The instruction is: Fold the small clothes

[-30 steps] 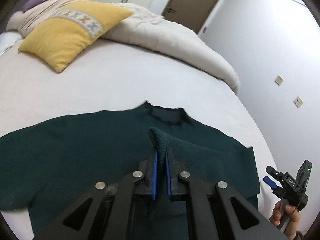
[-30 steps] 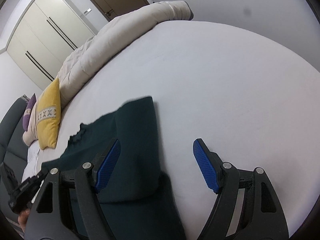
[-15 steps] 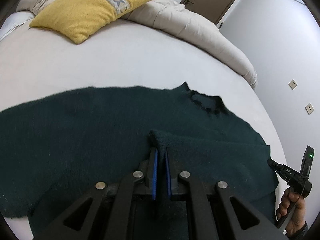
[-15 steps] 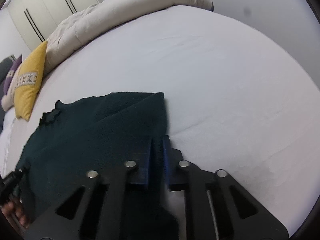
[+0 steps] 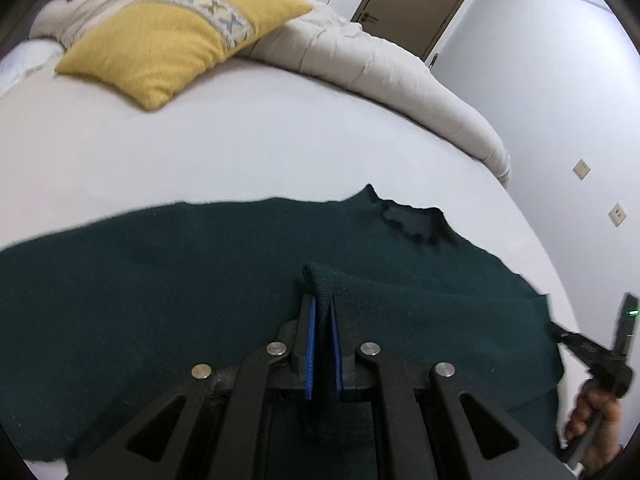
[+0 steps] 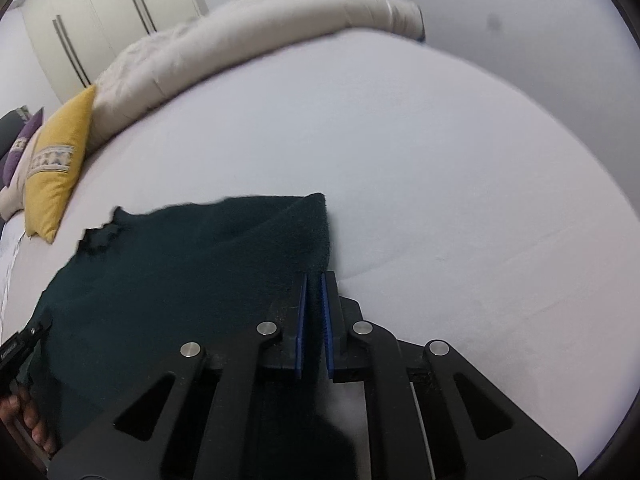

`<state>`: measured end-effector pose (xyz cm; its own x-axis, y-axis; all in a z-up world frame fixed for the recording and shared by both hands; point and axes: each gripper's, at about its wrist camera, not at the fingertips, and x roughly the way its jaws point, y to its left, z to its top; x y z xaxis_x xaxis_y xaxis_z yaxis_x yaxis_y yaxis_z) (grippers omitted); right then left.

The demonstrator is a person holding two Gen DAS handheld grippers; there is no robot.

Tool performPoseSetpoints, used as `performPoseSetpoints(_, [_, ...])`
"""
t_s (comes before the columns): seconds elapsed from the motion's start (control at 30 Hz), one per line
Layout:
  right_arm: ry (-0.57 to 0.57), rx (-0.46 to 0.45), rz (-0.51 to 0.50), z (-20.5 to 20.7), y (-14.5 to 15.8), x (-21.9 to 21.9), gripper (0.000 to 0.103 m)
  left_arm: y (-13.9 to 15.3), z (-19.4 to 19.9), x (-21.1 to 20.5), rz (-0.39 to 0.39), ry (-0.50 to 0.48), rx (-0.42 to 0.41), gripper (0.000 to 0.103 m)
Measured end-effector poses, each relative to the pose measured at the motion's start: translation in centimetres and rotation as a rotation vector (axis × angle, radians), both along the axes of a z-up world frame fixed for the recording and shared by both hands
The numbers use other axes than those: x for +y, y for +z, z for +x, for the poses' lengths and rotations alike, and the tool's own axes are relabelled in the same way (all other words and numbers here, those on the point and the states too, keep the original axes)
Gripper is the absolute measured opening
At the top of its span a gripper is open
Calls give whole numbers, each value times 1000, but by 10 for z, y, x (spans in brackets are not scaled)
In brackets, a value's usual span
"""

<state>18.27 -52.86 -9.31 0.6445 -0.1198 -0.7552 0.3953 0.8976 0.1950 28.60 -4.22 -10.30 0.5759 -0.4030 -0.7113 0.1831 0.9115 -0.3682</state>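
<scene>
A yellow pillow (image 5: 176, 44) lies at the far left of the white bed (image 5: 280, 152), with a rolled beige duvet (image 5: 380, 68) along the far edge. A dark green sweater (image 5: 160, 280) lies spread flat on the near part of the bed, collar away. The left gripper (image 5: 322, 312) pinches a raised fold of the sweater near its middle, jaws nearly together. The right gripper (image 6: 314, 296) is clamped on the sweater's right edge, its jaws narrowly apart with knit between them.
</scene>
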Motion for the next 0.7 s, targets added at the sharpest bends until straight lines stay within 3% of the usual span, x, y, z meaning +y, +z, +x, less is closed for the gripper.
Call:
performPoseSetpoints(0.1, [8,79,-11,6,-21,7,11,-18,7,-1,7,-5,45,11])
performPoseSetpoints(0.17, [18,39,-19,5,-25,4,10,-15,7,0,7,-13,45,12])
performPoseSetpoints(0.2, [12,34,0,6,-23,0,14,-13,5,0,8,-21,45,15])
performPoseSetpoints(0.27, [-20,35,3,4,-17,-3,38,-8,0,7,-10,-25,52,30])
performPoseSetpoints(0.3, [-50,28,5,-2,-10,-5,62,-4,-5,14,-26,-14,55,35])
performPoseSetpoints(0.33, [-82,3,15,-8,-3,-6,71,1,-11,23,-42,-2,55,37])
performPoseSetpoints(0.4, [-137,-58,29,-25,13,-7,73,14,-34,47,-68,17,32,46])
performPoseSetpoints(0.53, [-122,-91,35,-47,38,14,73,28,-80,125,-46,120,14,49])
performPoseSetpoints(0.7, [-20,-107,63,-71,51,66,73,23,-137,288,1,519,42,73])
